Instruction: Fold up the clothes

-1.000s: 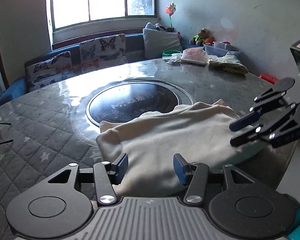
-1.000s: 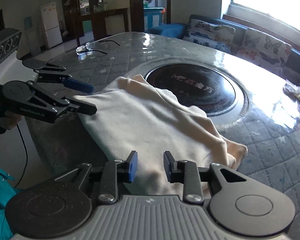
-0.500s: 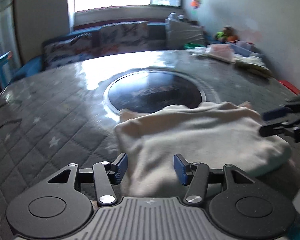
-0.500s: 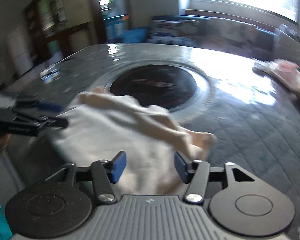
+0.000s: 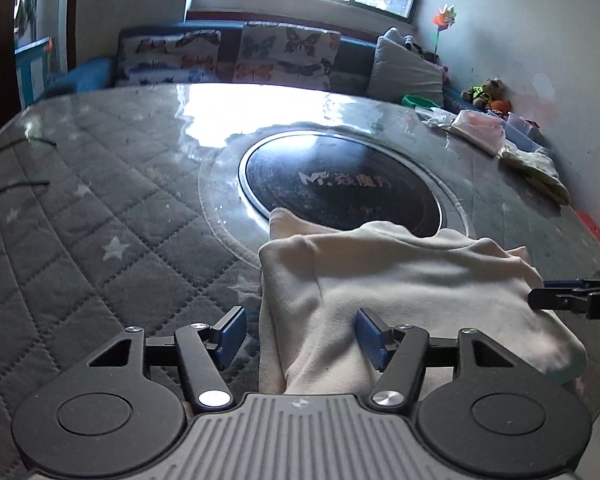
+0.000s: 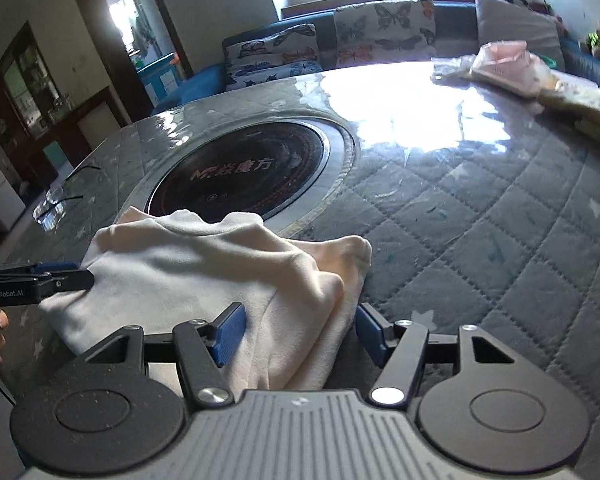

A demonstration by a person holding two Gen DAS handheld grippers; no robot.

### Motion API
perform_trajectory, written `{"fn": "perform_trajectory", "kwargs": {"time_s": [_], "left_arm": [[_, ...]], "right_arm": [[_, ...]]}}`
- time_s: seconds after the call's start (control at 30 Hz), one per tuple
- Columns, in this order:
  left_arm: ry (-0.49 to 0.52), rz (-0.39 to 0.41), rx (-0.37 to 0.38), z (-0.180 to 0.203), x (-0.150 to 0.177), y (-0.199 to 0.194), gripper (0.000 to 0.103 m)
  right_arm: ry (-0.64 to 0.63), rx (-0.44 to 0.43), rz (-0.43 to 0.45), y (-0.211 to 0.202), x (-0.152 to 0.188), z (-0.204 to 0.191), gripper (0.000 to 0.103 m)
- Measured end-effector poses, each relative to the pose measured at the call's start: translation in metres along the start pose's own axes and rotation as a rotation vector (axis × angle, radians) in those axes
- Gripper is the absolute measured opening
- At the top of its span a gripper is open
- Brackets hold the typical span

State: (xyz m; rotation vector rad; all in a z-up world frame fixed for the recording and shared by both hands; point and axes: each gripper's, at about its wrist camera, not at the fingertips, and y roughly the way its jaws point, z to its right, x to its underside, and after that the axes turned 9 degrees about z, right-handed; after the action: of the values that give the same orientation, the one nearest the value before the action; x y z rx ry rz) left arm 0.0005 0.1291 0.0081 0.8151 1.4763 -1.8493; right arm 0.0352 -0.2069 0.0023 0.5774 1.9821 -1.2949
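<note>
A cream garment [image 5: 400,280] lies folded at the near edge of the round quilted table [image 5: 100,208]; it also shows in the right wrist view [image 6: 204,264]. My left gripper [image 5: 300,338] is open, its jaws either side of the garment's near left corner. My right gripper [image 6: 300,334] is open, its jaws either side of the garment's near right corner. Each gripper shows side-on in the other's view: the right one [image 5: 556,292] at the garment's right edge, the left one [image 6: 60,276] at its left edge.
A dark round hob [image 5: 340,184] is set in the table's middle, just beyond the garment. Other folded clothes [image 6: 540,76] lie at the far right of the table. A sofa with butterfly cushions [image 5: 236,56] stands behind. Thin black cables [image 5: 16,168] lie at the left.
Both grippers have swung outwards to the garment's near corners, and the right gripper has opened wider. The garment lies much as before.
</note>
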Motion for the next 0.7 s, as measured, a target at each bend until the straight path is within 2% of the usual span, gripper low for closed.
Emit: {"fn": "perform_trajectory", "kwargs": {"time_s": [0.13,0.23,0.3,0.4,0.47,0.53,0.6,0.7], "left_arm": [[-0.032,-0.012,0.016,-0.003,-0.001,0.004,0.064],[-0.022,-0.014,0.022,0.0,-0.002,0.006,0.062],[-0.008,-0.016,0.029,0.004,-0.003,0.008,0.06],[-0.007,-0.019,0.044,0.006,-0.003,0.008,0.049],[-0.015,-0.023,0.056,0.006,-0.003,0.008,0.044],[-0.013,-0.023,0.053,0.007,-0.003,0.008,0.044],[-0.011,-0.024,0.051,0.008,-0.003,0.008,0.045],[-0.014,-0.024,0.048,0.009,-0.004,0.009,0.045]], "right_arm": [[0.01,0.003,0.006,0.001,0.001,-0.001,0.06],[0.005,-0.003,0.004,0.002,0.001,-0.004,0.052],[0.006,-0.008,0.004,0.003,0.001,-0.005,0.039],[0.009,-0.015,0.006,0.006,0.001,-0.008,0.03],[0.001,-0.015,0.01,0.006,0.001,-0.009,0.03],[0.002,-0.017,0.012,0.006,0.001,-0.009,0.03],[0.014,-0.017,0.012,0.006,0.001,-0.007,0.038],[0.019,-0.017,0.022,0.007,0.002,-0.006,0.039]]}}
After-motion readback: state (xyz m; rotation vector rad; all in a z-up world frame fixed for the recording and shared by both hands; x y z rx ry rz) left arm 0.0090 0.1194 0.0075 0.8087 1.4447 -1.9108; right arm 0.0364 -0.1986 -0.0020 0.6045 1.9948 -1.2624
